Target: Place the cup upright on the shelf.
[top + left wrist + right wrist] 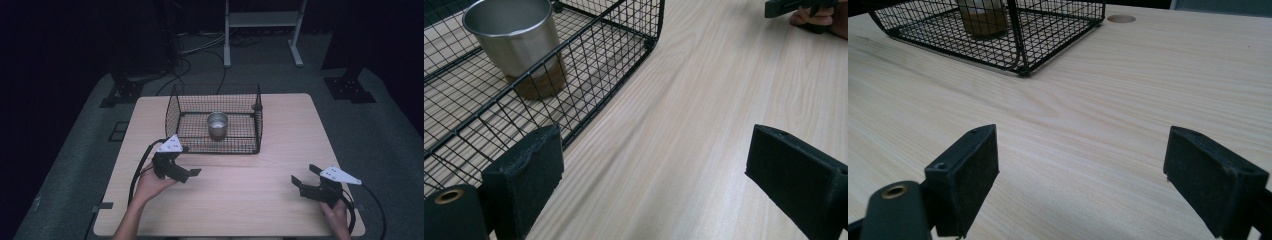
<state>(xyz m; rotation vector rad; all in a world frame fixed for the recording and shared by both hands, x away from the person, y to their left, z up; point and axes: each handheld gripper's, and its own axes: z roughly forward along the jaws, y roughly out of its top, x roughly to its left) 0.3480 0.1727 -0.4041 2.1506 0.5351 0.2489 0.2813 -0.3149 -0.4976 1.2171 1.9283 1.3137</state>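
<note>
A black wire basket (172, 107) stands on the far middle of the wooden table (280, 120). Inside it sits a steel cup (217, 125) with a brown base, upright. The left gripper view looks at the cup (516, 42) through the basket (624, 45) side. My left gripper (190, 174) hovers just in front of the basket's near left corner, jaws open and empty (651, 172). My right gripper (302, 176) rests at the table's near right, jaws open with nothing between them (1080, 172). The basket (1058, 35) lies ahead of it to the left.
A round hole (1121, 19) marks the tabletop beyond the basket. Bare wood stretches between the two grippers. Behind the table stand a white frame (262, 22), dark stands and loose cables on the floor.
</note>
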